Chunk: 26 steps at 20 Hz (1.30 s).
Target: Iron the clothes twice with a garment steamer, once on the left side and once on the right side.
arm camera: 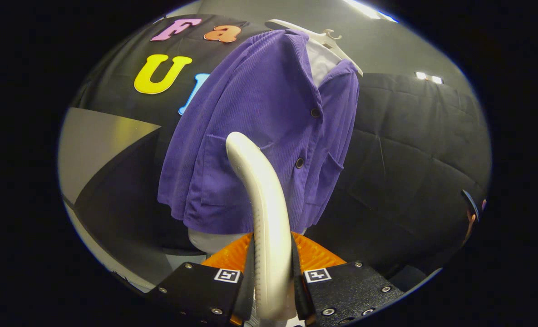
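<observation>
A purple corduroy jacket (269, 136) hangs on a white hanger (323, 38) in front of the black cloth wall, tilted in the view. It has dark buttons down the front and patch pockets. My gripper (272, 277) is shut on the white handle of the garment steamer (262, 204). The handle rises between the fingers and curves toward the jacket. Its head lies against or just short of the jacket's left front panel, near a pocket; contact cannot be told.
A white shirt or lining (319, 59) shows inside the jacket's collar. Something pale (209, 240) hangs below the jacket's hem. A grey wall or board (101, 141) stands to the left of the black cloth.
</observation>
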### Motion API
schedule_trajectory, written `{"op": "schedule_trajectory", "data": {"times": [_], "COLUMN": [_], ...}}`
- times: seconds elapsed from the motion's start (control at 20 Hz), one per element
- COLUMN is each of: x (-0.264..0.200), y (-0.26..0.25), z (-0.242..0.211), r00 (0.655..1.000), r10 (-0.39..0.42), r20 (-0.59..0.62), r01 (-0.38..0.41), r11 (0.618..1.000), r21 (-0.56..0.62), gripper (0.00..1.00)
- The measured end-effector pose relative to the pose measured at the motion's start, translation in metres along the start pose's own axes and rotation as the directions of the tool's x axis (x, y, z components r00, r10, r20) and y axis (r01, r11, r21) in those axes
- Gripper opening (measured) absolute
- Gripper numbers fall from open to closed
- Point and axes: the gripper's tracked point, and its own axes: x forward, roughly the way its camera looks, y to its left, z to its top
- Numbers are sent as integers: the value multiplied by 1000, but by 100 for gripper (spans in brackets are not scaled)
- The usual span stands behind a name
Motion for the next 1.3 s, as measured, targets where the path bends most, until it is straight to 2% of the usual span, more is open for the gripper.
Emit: {"op": "schedule_trajectory", "data": {"times": [0.2,0.5,0.85,1.0,1.3], "x": [-23,-49,-46,-38,-11], "y": [-24,-92,-149,-169,-195], "z": [-11,18,108,153,236], "r00": [1000,990,951,928,872], "r10": [-16,-136,-268,-306,-370], "r20": [-16,33,154,213,319], "r01": [17,132,240,260,309], "r11": [999,987,954,940,923], "r21": [43,95,179,221,228], "gripper": [37,37,37,37,37]}}
